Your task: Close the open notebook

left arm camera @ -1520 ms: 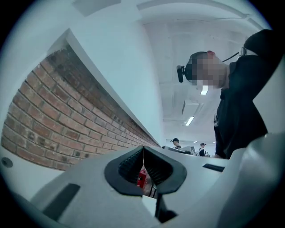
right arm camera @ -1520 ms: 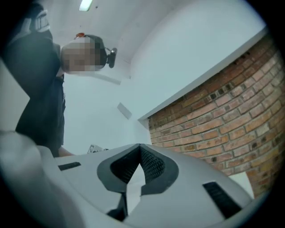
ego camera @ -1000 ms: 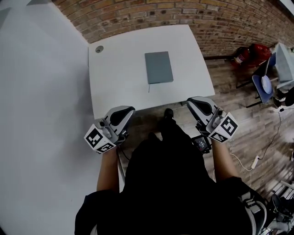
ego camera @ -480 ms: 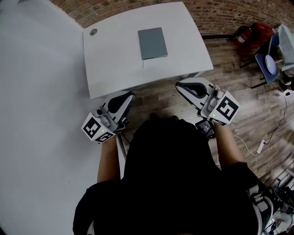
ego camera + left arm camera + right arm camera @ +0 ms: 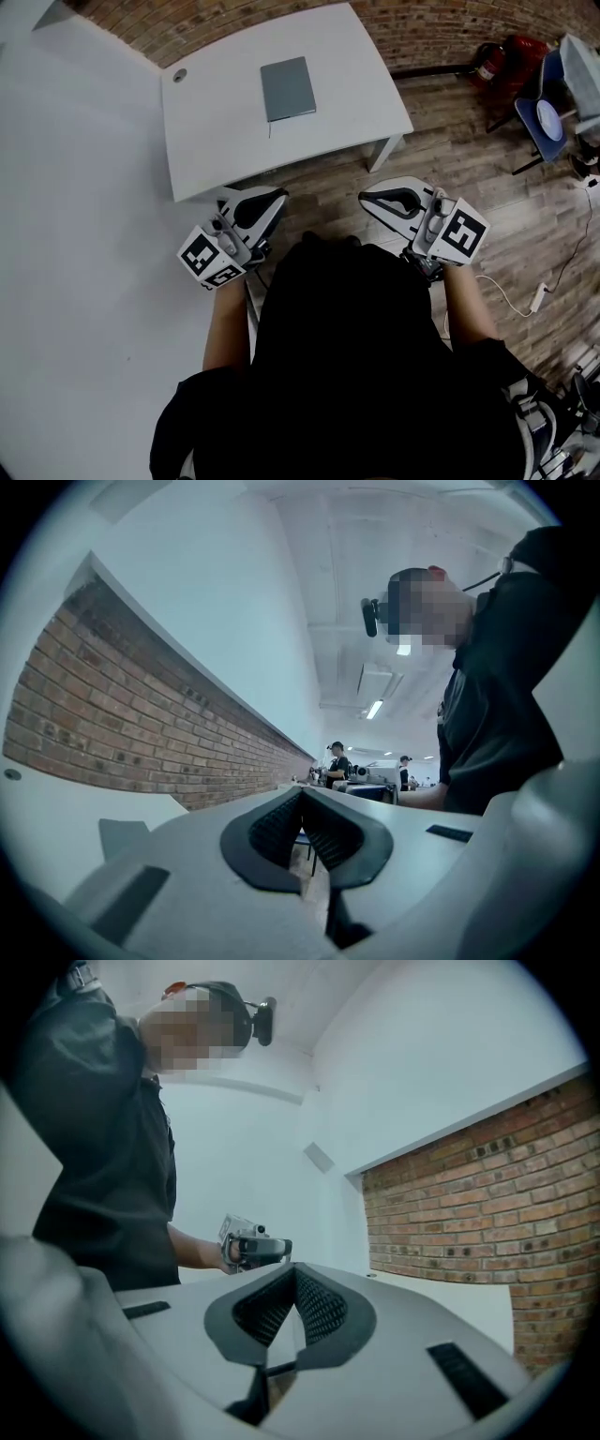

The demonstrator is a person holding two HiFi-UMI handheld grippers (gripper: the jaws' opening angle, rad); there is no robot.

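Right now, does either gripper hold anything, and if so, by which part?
Nothing is held. The left gripper and the right gripper are both shut and empty; the notebook lies on the table, apart from them.

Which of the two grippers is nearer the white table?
The left gripper: seen from above, its tip nearly meets the front edge of the table, while the right gripper sits over the wooden floor.

One desk point(image 5: 356, 84) carries one grey notebook point(image 5: 287, 88) toward its far edge and one round grommet point(image 5: 179, 74) at its far left corner. Two grippers: one left gripper point(image 5: 274, 197), one right gripper point(image 5: 367, 198). The floor point(image 5: 450, 169) holds one blue chair point(image 5: 544, 122) and one red object point(image 5: 511, 52).
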